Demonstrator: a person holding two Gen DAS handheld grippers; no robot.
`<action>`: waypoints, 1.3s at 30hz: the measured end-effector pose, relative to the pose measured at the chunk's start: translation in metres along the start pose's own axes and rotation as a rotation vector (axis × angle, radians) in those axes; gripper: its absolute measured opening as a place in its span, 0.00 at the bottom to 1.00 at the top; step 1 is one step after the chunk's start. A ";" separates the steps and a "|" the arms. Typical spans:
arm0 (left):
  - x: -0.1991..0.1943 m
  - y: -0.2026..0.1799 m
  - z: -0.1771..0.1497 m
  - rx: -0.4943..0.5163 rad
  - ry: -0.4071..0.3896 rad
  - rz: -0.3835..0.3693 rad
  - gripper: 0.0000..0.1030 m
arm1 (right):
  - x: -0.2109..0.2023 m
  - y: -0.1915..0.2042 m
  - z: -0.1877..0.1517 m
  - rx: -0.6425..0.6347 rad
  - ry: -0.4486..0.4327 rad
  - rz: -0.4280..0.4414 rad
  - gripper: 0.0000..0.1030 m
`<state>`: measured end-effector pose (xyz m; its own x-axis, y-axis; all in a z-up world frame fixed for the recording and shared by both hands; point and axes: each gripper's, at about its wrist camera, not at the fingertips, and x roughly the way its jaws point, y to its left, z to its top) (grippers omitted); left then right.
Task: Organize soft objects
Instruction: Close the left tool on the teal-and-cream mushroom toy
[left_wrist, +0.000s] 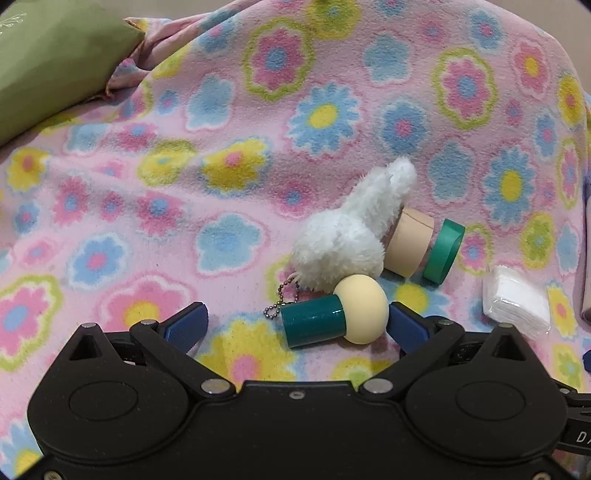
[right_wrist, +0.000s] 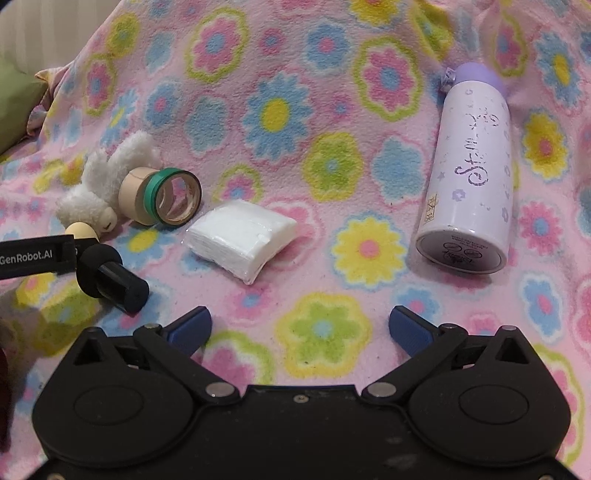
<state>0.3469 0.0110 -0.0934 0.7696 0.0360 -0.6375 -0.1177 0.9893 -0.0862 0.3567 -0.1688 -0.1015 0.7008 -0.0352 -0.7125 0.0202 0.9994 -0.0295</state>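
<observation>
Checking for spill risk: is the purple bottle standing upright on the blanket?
No, the purple bottle lies on its side on the flowered blanket, with its flat base turned toward the right wrist camera.

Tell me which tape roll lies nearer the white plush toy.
The beige tape roll: it touches the white plush toy, while the green tape roll sits on its far side, toward the tissue pack.

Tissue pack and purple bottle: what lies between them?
Nothing but bare flowered blanket separates the tissue pack from the purple bottle, as the right wrist view shows.
</observation>
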 end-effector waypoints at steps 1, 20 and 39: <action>0.000 0.000 0.000 0.000 0.000 0.000 0.97 | 0.000 0.000 0.000 0.001 0.000 0.001 1.00; -0.017 -0.003 -0.005 0.118 -0.033 -0.103 0.55 | 0.002 0.001 0.002 0.000 0.001 0.000 1.00; -0.015 0.007 -0.003 0.119 0.012 -0.079 0.94 | 0.002 0.001 0.003 -0.002 0.003 -0.001 1.00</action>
<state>0.3331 0.0174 -0.0867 0.7660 -0.0438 -0.6414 0.0187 0.9988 -0.0459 0.3598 -0.1679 -0.1010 0.6986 -0.0367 -0.7146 0.0201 0.9993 -0.0317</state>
